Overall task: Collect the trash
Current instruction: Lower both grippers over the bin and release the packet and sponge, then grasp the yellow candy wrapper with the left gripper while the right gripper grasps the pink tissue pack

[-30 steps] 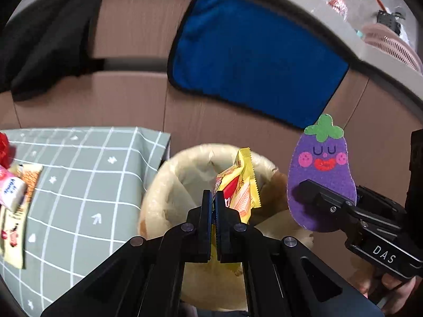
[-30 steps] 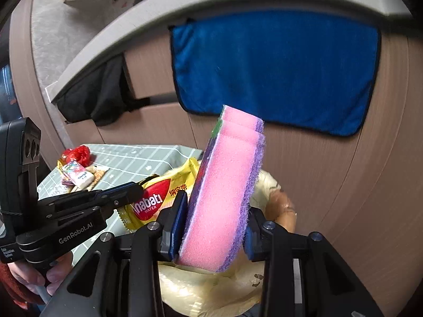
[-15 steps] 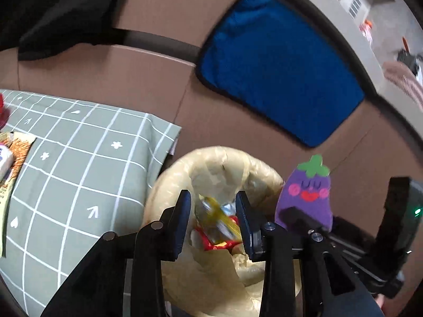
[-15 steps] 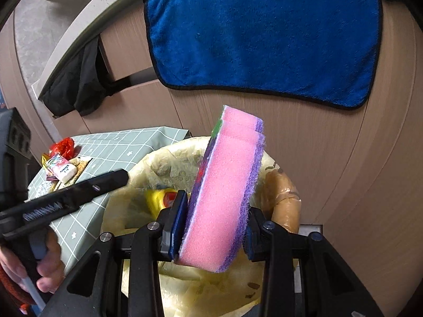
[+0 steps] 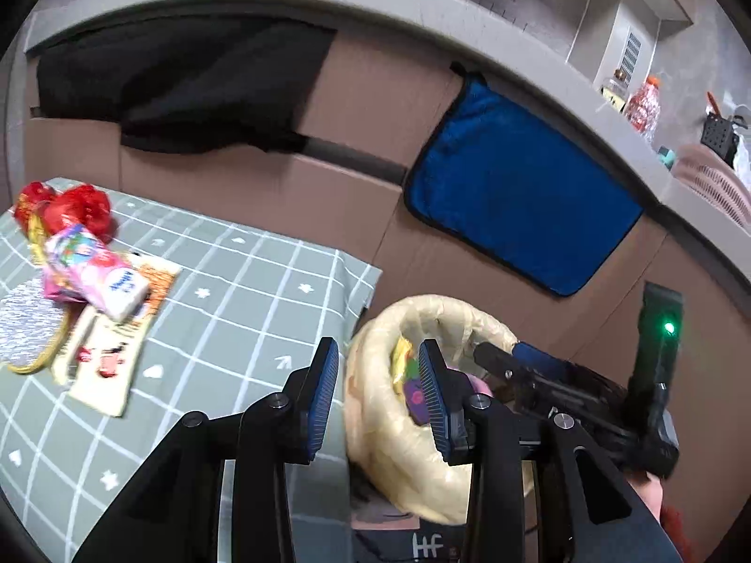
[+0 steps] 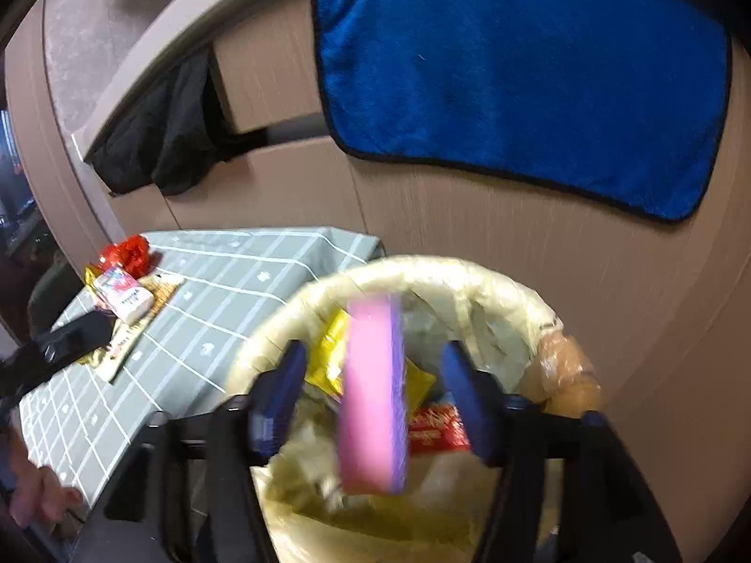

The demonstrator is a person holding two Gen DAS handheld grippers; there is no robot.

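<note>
Tablecloth (image 5: 244,291), grey-green w/ white grid, soft drape at corner. Bin (image 6: 530,309): round, crinkly pale-yellow plastic liner, just beside table. Sponge (image 6: 373,389): pink foam slab, purple scrub face, long axis upright, blurred, btwn but clear of right gripper (image 6: 375,394) pads, over bin mouth; jaws opening. Left gripper (image 5: 378,394): parted, nothing btwn. Wrappers (image 5: 89,272), glossy, on cloth.

Both wrist views tilt down, close over the bin (image 5: 375,422) (image 6: 507,291). Left view sits further left, over the worktop (image 5: 225,281) edge. Shared: bin, worktop (image 6: 225,272), blue towel (image 5: 516,201) (image 6: 516,70).
</note>
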